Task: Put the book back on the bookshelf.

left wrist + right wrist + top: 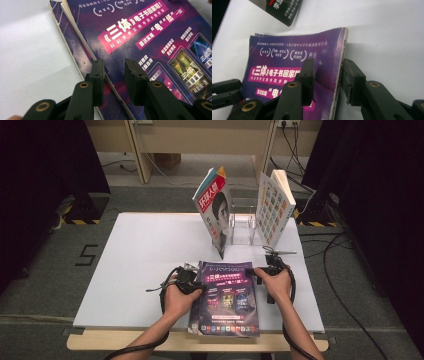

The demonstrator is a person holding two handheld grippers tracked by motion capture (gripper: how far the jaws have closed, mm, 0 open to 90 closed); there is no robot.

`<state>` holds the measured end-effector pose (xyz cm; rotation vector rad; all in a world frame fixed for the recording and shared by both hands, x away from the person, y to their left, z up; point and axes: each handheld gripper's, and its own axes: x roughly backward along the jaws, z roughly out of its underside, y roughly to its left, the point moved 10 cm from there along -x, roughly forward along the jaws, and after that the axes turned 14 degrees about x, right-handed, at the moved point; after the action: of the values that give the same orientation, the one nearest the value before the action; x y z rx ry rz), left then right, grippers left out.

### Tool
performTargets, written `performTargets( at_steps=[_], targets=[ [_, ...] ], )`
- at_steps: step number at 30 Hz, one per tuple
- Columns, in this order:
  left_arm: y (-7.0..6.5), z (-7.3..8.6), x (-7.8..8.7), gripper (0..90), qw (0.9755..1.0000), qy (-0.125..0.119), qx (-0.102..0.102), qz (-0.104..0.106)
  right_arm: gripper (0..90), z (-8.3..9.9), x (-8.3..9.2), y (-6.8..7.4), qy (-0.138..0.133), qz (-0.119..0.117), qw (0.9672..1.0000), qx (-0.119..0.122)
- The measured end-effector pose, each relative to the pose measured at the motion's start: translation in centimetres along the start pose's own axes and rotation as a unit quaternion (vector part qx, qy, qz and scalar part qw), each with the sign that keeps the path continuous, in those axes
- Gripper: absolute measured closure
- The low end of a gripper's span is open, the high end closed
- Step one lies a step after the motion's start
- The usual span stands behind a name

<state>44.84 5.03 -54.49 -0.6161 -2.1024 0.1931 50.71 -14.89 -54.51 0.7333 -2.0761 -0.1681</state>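
A: Item: purple magazine (pixel 227 297), flat at the near edge of the bench (pixel 135 255), between my two hands. State of grip?

B: Right tongs (pixel 329 75) straddle its spine edge, one jaw over the cover, one outside the spine, gap on both sides; spread, not pinching. Left tongs (pixel 114 72) part-spread over the opposite edge, where the cover lifts off the pages; nothing clamped.

A: Step in hand?

B: Taking hold, I judge. Next: I close the right tongs on the spine, then raise it.

A: Surroundings?

B: Clear rack (pixel 242 227) at the far side, red-topped magazine (pixel 214 210) leaning left of it, book (pixel 274 207) right.
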Motion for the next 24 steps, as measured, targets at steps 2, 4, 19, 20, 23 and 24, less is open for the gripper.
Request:
performTargets(
  at_steps=[2,4,19,20,23,24],
  targets=[
    [0.0,-0.1,0.0,70.5,0.9999,-0.003,-0.008,-0.008,69.7,-0.4,0.5,0.4,-0.006,0.003,0.9998,0.017],
    [0.0,-0.1,0.0,71.3,0.9999,-0.002,-0.009,-0.011,73.4,-0.8,1.2,1.0,-0.018,-0.006,0.9995,0.025],
    [0.1,-0.1,0.1,71.5,0.9999,-0.003,-0.009,-0.011,77.3,-0.4,0.7,1.9,0.007,-0.032,0.9991,0.029],
    [0.2,-0.1,0.1,71.5,0.9999,-0.004,-0.008,-0.010,78.5,-0.5,0.7,1.9,0.005,-0.037,0.9990,0.025],
    [0.2,-0.1,0.2,71.4,0.9999,-0.007,-0.011,-0.007,80.4,-0.7,1.1,2.3,0.003,-0.050,0.9986,0.015],
    [0.2,-0.1,0.2,71.3,0.9999,-0.009,-0.013,-0.005,81.0,-0.8,1.2,2.5,0.000,-0.054,0.9984,0.012]
  ],
)
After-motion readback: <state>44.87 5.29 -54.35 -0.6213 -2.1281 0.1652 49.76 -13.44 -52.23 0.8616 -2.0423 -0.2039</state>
